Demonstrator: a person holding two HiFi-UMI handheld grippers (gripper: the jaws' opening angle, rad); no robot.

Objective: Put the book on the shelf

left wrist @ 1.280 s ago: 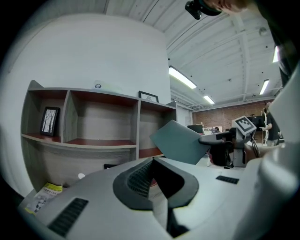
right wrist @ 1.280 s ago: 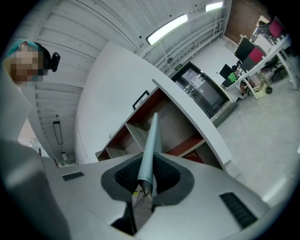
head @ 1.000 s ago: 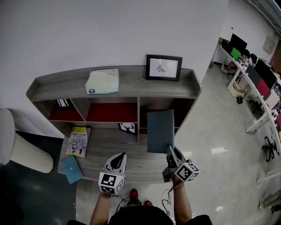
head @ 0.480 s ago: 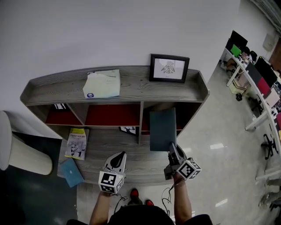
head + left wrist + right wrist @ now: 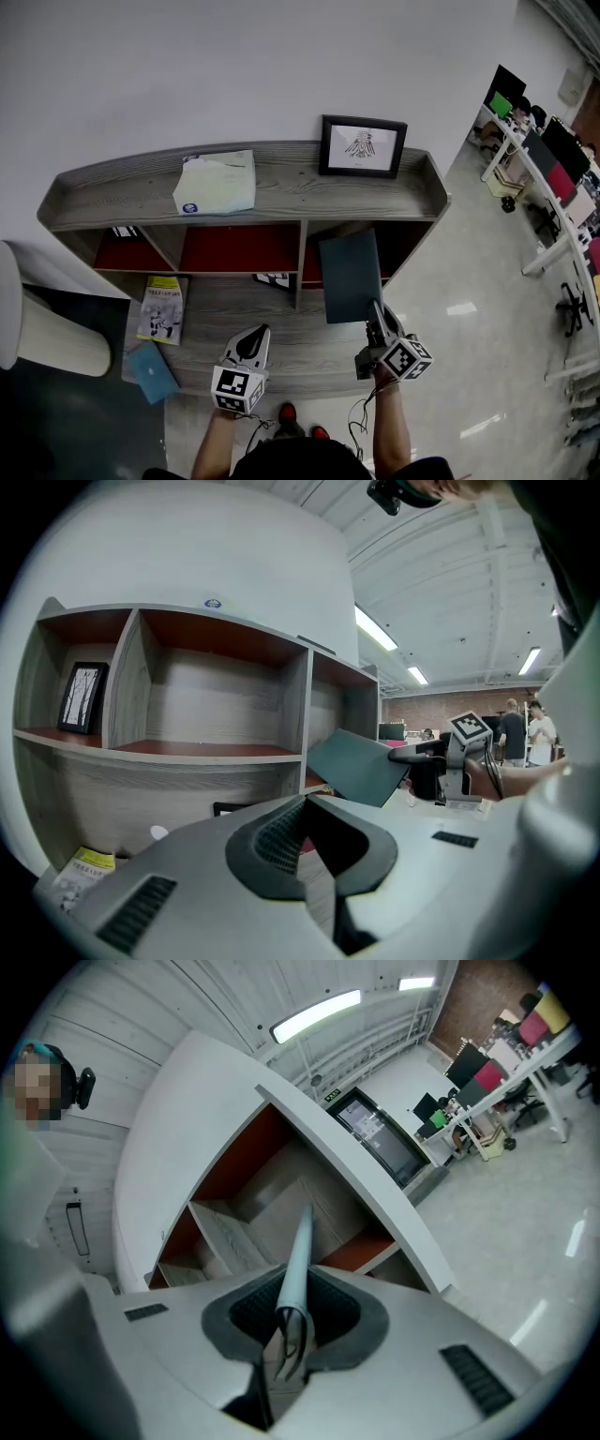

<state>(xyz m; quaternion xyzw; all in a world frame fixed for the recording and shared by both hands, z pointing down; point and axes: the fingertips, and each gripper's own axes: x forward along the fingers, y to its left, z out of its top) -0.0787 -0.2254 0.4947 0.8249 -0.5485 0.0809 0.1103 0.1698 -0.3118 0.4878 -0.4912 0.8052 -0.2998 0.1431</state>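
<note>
Your right gripper (image 5: 379,326) is clamped on the near short edge of the dark teal book (image 5: 351,275). The book stands out from the jaws with its long axis pointing away from you toward the shelf (image 5: 281,187). Its far end sits in front of the right-hand compartment, just right of the central divider; whether it is inside yet cannot be told. Your left gripper (image 5: 249,344) hangs closed and empty before the shelf's lower board, well left of the book
</note>
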